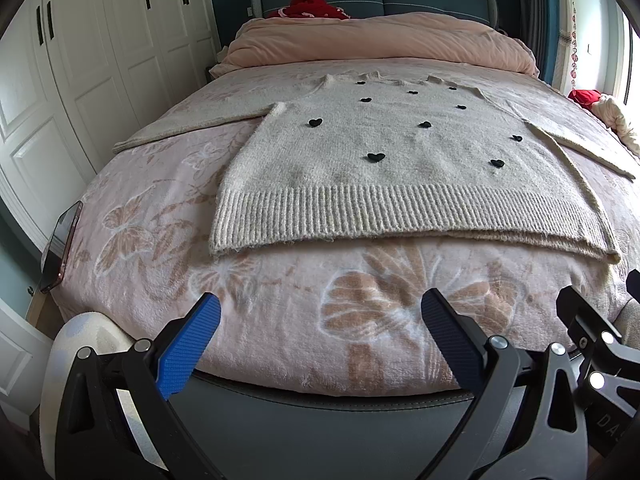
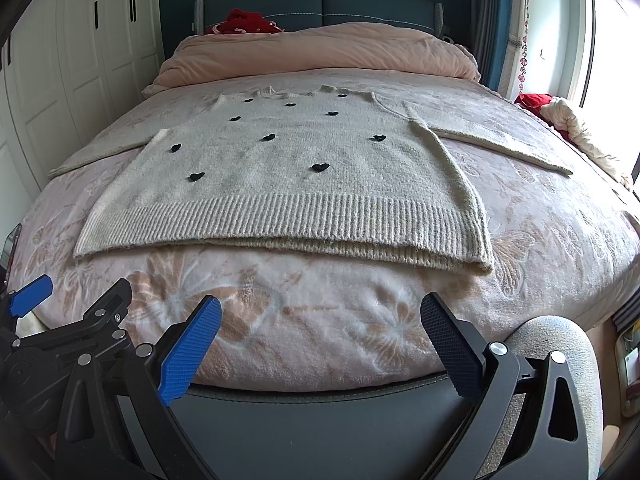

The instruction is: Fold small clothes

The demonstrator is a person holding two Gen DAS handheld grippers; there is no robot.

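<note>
Since the sweater (image 1: pixel 384 168) lies spread flat across the middle of both frames, face up with its small black hearts (image 1: pixel 376 157) showing, both sleeves stretched out to the sides and the ribbed hem (image 2: pixel 280 220) nearest the cameras, no fold appears to have been made yet, so by my reading the whole job is still ahead: sleeves in, sides over, then hem toward the collar. It rests on a pink flowered blanket (image 1: pixel 280 312) covering the bed, well apart from both tools. At the bottom of the left wrist view the left gripper (image 1: pixel 320 316) hovers above the blanket with its fingers spread wide and nothing between them; the right gripper (image 2: pixel 320 316) stands the same way at the bottom of its own view, released and empty. Toward the top of the frames a rolled peach quilt (image 2: pixel 320 52) lies before the headboard, white wardrobe doors (image 1: pixel 100 60) fill the upper left, and a phone (image 1: pixel 62 248) sits at the blanket's left edge.
</note>
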